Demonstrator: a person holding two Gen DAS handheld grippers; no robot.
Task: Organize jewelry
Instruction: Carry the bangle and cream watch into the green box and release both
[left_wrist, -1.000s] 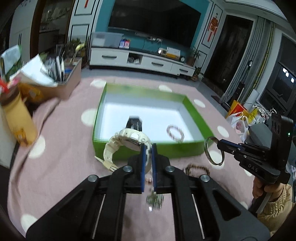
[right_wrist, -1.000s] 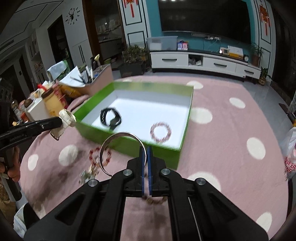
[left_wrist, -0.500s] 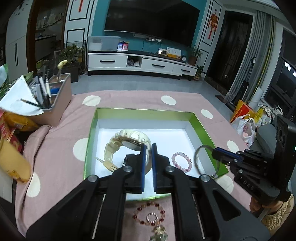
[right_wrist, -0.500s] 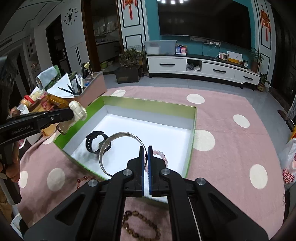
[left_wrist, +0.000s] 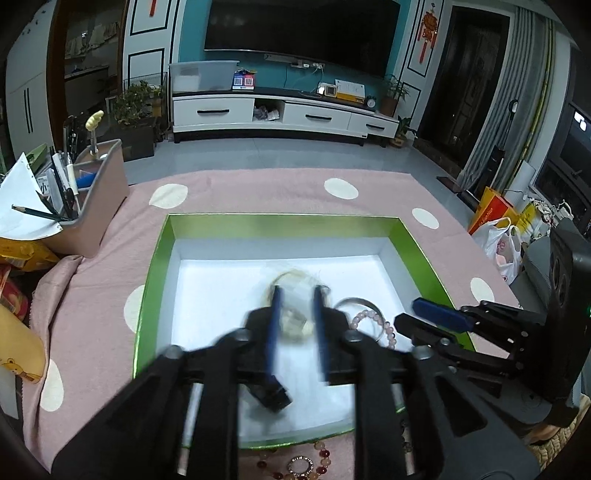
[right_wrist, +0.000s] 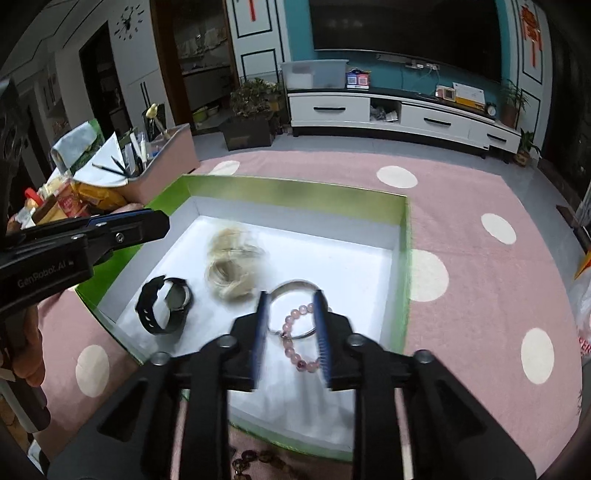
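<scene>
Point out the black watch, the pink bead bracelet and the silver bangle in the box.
black watch (right_wrist: 173, 297): right wrist view, on its face.
pink bead bracelet (right_wrist: 291, 349): right wrist view, on its beads.
silver bangle (right_wrist: 295, 283): right wrist view, on its far rim.

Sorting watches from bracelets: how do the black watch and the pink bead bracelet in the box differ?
The black watch is a dark strap with a round face; the pink bead bracelet is a loop of pale beads. The watch lies alone at left; the bracelet overlaps a silver bangle. Both lie in the green box.
</scene>
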